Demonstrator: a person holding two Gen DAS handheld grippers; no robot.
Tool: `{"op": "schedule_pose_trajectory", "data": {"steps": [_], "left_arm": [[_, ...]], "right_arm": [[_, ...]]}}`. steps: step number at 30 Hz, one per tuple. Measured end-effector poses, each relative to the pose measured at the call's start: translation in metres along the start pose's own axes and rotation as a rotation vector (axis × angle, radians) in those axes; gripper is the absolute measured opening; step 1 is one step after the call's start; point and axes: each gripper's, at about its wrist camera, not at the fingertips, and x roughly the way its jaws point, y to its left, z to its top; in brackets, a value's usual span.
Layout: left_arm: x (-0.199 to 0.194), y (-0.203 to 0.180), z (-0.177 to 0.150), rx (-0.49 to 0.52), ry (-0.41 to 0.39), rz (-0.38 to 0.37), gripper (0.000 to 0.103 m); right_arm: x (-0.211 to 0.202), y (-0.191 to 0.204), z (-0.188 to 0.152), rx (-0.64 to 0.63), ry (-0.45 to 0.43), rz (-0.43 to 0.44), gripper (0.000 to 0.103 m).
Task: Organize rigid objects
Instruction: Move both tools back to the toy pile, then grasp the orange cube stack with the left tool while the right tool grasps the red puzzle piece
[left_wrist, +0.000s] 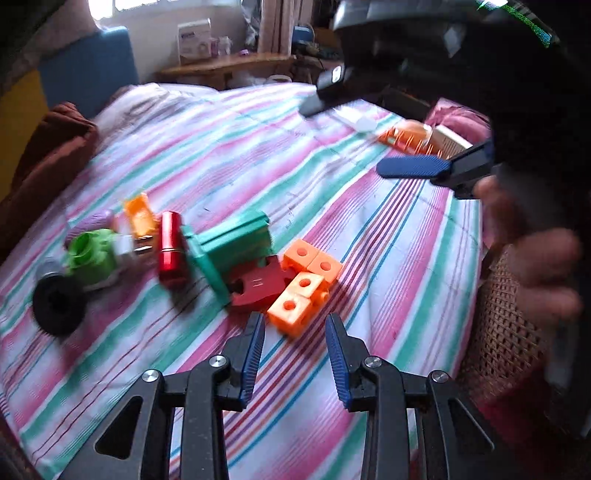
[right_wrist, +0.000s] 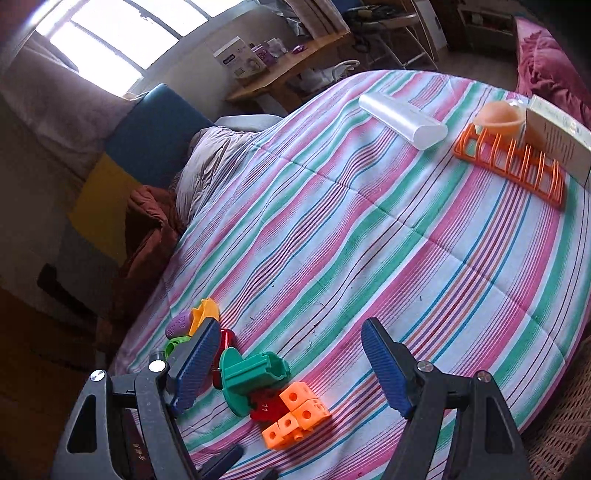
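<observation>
Orange slotted plastic rack (right_wrist: 517, 162): holds your peach bowl (right_wrist: 498, 115) and cardboard box (right_wrist: 557, 140).
Left gripper (left_wrist: 295, 325): narrowed, grasping nothing.
Right gripper (right_wrist: 291, 354): spread wide, empty.

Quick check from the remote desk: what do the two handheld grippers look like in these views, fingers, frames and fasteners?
Both match: the left gripper and right gripper have black angular frames with triangular cut-outs, round silver bolt heads at the pivots, and blue ribbed pads on the fingers. The right one's body also shows from outside in the left wrist view, black with green-lit trim. No cables or sleeves visible.
</observation>
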Motion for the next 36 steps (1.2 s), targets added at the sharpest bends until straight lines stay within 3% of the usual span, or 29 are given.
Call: {"op": "schedule_pose_trajectory", "data": {"steps": [3, 6, 8, 15, 20, 25, 31, 33, 35, 36], "left_arm": [[0.018, -0.002, 0.003, 0.01, 0.018, 0.0, 0.035], [0.022, -0.003, 0.003, 0.009, 0.008, -0.004, 0.022], [0.016, -0.003, -0.002, 0.006, 0.001, -0.029, 0.02], [-0.019, 0.01, -0.05, -0.034, -0.013, -0.006, 0.02], [-0.048, 0.028, -0.094, -0.077, -0.018, 0.036, 0.019], [-0.074, 0.051, -0.136, -0.163, -0.023, 0.092, 0.019], [-0.085, 0.069, -0.154, -0.267, -0.059, 0.099, 0.02], [-0.086, 0.069, -0.154, -0.263, -0.067, 0.103, 0.028], [-0.087, 0.068, -0.152, -0.261, -0.079, 0.114, 0.051], [-0.089, 0.069, -0.152, -0.266, -0.092, 0.124, 0.054]], "right_arm": [[0.0, -0.001, 0.001, 0.006, 0.0, 0.011, 0.08], [0.0, -0.001, 0.001, 0.005, 0.004, 0.015, 0.08], [0.002, 0.0, 0.001, -0.002, 0.013, 0.015, 0.08], [0.015, 0.015, -0.007, -0.098, 0.083, -0.013, 0.08], [0.034, 0.027, -0.02, -0.177, 0.203, -0.012, 0.08], [0.053, 0.05, -0.045, -0.288, 0.375, 0.065, 0.073], [0.069, 0.077, -0.076, -0.451, 0.476, 0.072, 0.063], [0.075, 0.082, -0.083, -0.482, 0.489, 0.043, 0.06], [0.083, 0.09, -0.088, -0.507, 0.486, 0.017, 0.054], [0.084, 0.093, -0.091, -0.525, 0.474, 0.002, 0.054]]}}
